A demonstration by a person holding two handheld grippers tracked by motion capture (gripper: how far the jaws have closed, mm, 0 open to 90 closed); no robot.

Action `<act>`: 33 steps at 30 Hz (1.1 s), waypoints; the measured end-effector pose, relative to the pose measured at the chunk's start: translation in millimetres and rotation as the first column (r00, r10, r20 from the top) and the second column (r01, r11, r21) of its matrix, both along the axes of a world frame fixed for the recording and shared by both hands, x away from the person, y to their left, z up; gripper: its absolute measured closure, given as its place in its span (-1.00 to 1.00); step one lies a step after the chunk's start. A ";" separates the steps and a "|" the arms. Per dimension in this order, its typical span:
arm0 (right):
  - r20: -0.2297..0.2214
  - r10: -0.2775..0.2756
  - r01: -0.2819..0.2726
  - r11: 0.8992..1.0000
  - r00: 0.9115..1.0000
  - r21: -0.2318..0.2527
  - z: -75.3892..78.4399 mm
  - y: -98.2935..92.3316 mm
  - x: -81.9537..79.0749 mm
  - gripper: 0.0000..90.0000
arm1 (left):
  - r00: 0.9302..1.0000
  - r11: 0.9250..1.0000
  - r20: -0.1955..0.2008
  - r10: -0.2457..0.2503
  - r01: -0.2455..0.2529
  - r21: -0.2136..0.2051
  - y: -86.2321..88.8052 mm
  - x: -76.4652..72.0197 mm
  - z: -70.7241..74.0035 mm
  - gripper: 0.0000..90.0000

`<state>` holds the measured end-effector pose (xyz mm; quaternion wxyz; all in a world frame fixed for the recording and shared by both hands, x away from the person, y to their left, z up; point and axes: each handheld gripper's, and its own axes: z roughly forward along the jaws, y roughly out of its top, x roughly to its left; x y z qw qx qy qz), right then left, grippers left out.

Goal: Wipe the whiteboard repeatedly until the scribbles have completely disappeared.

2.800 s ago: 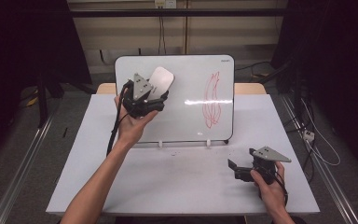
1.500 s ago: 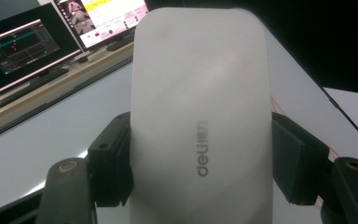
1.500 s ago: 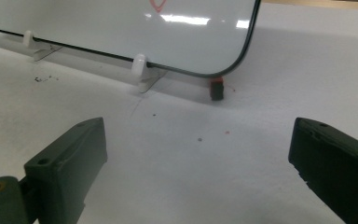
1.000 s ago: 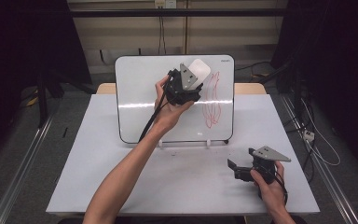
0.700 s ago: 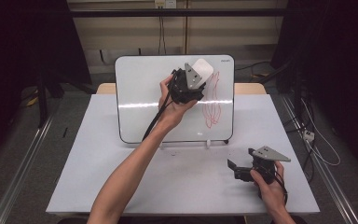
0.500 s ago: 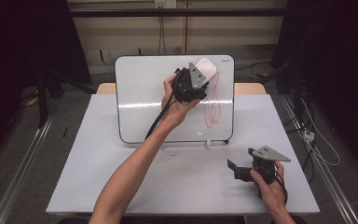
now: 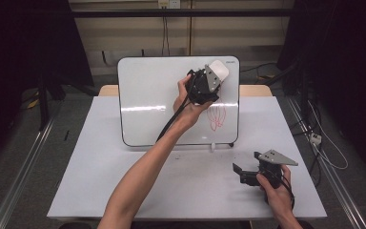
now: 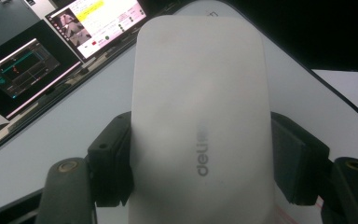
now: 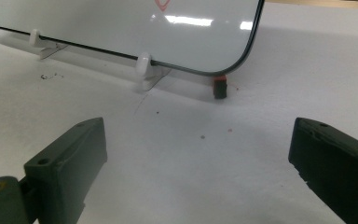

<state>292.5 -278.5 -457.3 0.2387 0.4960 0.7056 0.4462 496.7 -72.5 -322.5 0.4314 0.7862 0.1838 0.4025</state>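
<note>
Clearly "deli" — printed on clamped eraser [image 8: 198, 116].

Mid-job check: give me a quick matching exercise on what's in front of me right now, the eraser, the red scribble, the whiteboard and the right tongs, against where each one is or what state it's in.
Things:
1. white eraser
2. red scribble
3. whiteboard
4. right tongs

Places or states:
A. open, low over the table near its front right corner
B. propped upright on small white feet at the back of the table
C. clamped in the left tongs against the board's upper right part
D. on the board's lower right, below the eraser

Pairs: 1-C, 2-D, 3-B, 4-A
</note>
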 end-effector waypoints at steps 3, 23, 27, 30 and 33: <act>0.000 0.002 -0.002 1.000 1.000 -0.002 -0.3 -0.3 0.3 -0.91 | 1.000 1.000 0.007 0.001 -0.001 0.025 -1.7 0.9 -0.3 -0.31; -0.004 -0.001 0.001 1.000 1.000 0.009 -0.6 -0.3 0.5 -0.91 | 0.997 0.996 0.042 0.065 -0.067 0.055 -11.3 0.3 -8.3 -0.31; -0.003 0.004 -0.004 1.000 1.000 0.008 -0.2 0.4 -0.2 -0.91 | 0.997 0.996 0.046 0.059 -0.062 0.061 -10.6 0.4 -8.7 -0.31; -0.003 0.002 -0.002 1.000 1.000 0.009 -0.2 -0.1 -0.5 -0.91 | 0.997 0.995 0.049 0.061 -0.064 0.071 -11.4 -0.4 -9.9 -0.31; 0.000 -0.001 0.001 1.000 1.000 0.011 -0.1 -0.5 -0.7 -0.91 | 0.997 0.995 0.049 0.059 -0.062 0.073 -11.4 -1.2 -11.3 -0.31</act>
